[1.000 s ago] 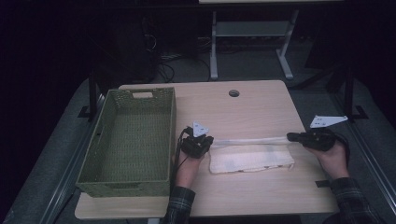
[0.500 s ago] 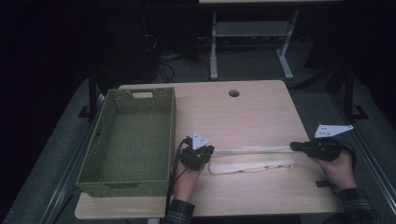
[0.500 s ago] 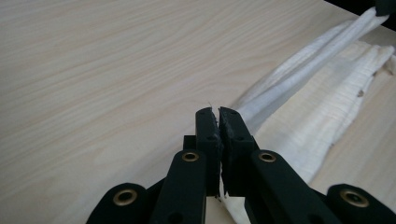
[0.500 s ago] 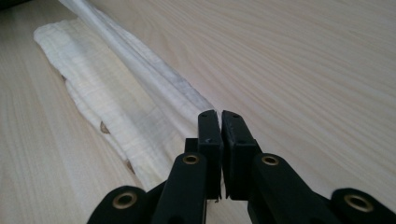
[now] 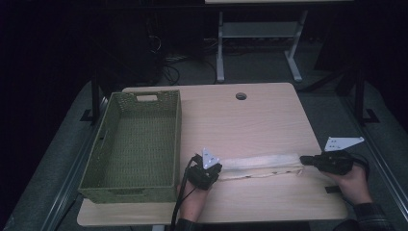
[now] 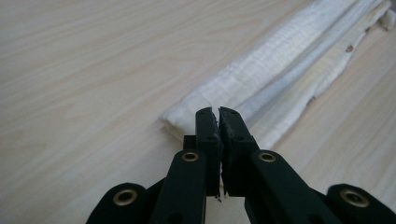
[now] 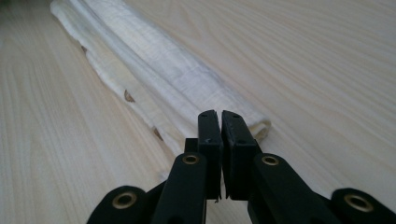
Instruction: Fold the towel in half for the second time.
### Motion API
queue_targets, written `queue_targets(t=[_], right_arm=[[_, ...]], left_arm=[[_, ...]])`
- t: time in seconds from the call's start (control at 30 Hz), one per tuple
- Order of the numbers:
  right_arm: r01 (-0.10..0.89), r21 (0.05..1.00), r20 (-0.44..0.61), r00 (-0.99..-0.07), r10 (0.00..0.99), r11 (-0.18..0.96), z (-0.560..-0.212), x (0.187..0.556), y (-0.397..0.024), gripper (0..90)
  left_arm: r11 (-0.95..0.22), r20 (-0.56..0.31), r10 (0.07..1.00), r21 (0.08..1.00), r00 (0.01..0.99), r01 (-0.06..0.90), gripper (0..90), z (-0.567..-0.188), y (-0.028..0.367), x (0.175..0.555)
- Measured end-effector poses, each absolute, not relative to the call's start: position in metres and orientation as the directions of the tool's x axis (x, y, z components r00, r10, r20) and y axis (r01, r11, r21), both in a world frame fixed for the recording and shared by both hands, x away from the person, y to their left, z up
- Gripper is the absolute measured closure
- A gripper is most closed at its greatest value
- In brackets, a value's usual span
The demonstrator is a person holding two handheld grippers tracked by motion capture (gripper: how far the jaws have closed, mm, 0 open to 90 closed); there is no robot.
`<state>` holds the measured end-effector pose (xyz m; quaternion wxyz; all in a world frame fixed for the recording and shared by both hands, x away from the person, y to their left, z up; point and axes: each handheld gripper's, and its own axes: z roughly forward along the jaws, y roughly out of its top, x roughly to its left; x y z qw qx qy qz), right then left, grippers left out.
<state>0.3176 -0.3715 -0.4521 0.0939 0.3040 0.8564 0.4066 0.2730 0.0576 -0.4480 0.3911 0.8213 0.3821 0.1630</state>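
left gripper (image 6: pixel 218 114) low over the table (image 6: pixel 84 93), its two black jaws pressed together at the near end of the folded white cloth (image 6: pixel 280 70). the cloth runs away in a long, narrow bundle toward the upper right, lying flat on pale wood.

The high view looks forward and down over the table (image 5: pixel 269 125); both gripper views skim close along the folded cloth (image 6: pixel 280 74) it shares.
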Motion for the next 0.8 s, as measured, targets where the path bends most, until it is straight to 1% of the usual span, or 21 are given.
queue_targets(t=[0.33, 0.4, 0.5, 0.7, 0.8], right_arm=[[0.483, 0.715, 0.13, -0.802, 0.584, 0.504, -0.463, 0.314, -0.37, 85.0], [0.476, 0.721, 0.121, -0.802, 0.585, 0.504, -0.461, 0.314, -0.371, 81.5], [0.456, 0.749, 0.114, -0.804, 0.584, 0.481, -0.453, 0.311, -0.372, 80.0], [0.429, 0.781, 0.1, -0.804, 0.587, 0.455, -0.442, 0.307, -0.372, 79.7], [0.419, 0.792, 0.099, -0.806, 0.584, 0.444, -0.439, 0.302, -0.373, 79.3]], left_arm=[[-0.438, -0.043, 0.737, 0.731, 0.675, 0.524, 85.9, -0.459, 0.057, 0.269], [-0.438, -0.041, 0.736, 0.732, 0.676, 0.522, 82.9, -0.455, 0.058, 0.269], [-0.43, -0.051, 0.728, 0.743, 0.684, 0.513, 78.9, -0.446, 0.059, 0.27], [-0.425, -0.046, 0.718, 0.762, 0.695, 0.489, 73.4, -0.431, 0.056, 0.274], [-0.431, -0.07, 0.694, 0.756, 0.716, 0.492, 67.0, -0.429, 0.055, 0.282]])
